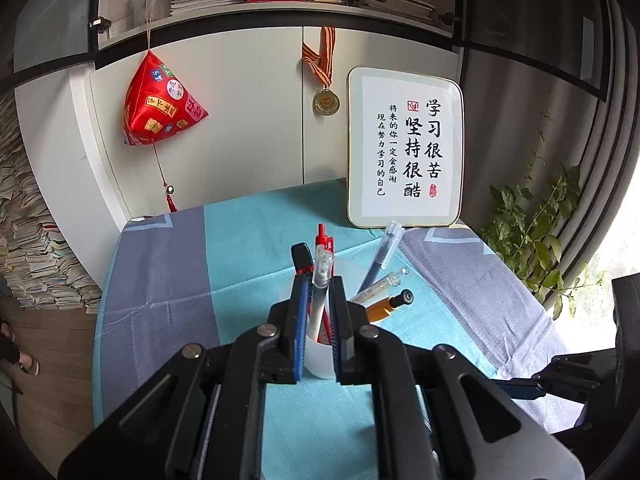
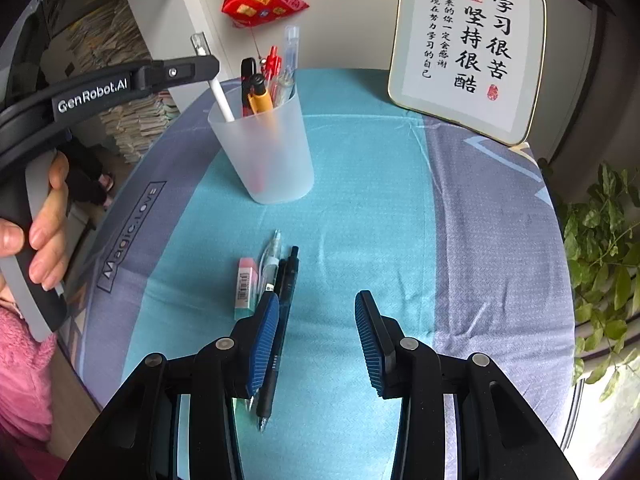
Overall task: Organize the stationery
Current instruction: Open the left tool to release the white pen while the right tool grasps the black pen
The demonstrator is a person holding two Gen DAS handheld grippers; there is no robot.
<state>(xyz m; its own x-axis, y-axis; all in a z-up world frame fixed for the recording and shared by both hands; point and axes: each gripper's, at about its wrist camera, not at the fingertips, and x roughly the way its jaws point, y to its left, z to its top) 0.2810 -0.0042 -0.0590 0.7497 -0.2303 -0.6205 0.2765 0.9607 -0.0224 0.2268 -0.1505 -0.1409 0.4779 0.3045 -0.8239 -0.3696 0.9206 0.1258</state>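
A frosted plastic cup [image 2: 264, 148] stands on the blue tablecloth and holds several pens [image 2: 260, 96]. My left gripper [image 1: 319, 284] hangs over the cup [image 1: 320, 360], shut on a white pen with a clear cap [image 1: 320, 272]. That pen [image 2: 222, 98] slants down from the left gripper [image 2: 208, 66], its lower end just inside the rim. My right gripper [image 2: 316, 320] is open, low over the cloth, with nothing between its pads. A black pen [image 2: 286, 300] lies beside its left finger. Next to that lie a clear pen [image 2: 270, 260] and a pink-and-green eraser [image 2: 246, 286].
A framed calligraphy sign [image 2: 468, 48] leans at the back right of the table. A leafy plant [image 2: 604, 240] stands past the right edge. A red pouch [image 1: 160, 104] and a medal [image 1: 326, 102] hang on the cabinet. A person's hand [image 2: 48, 220] grips the left handle.
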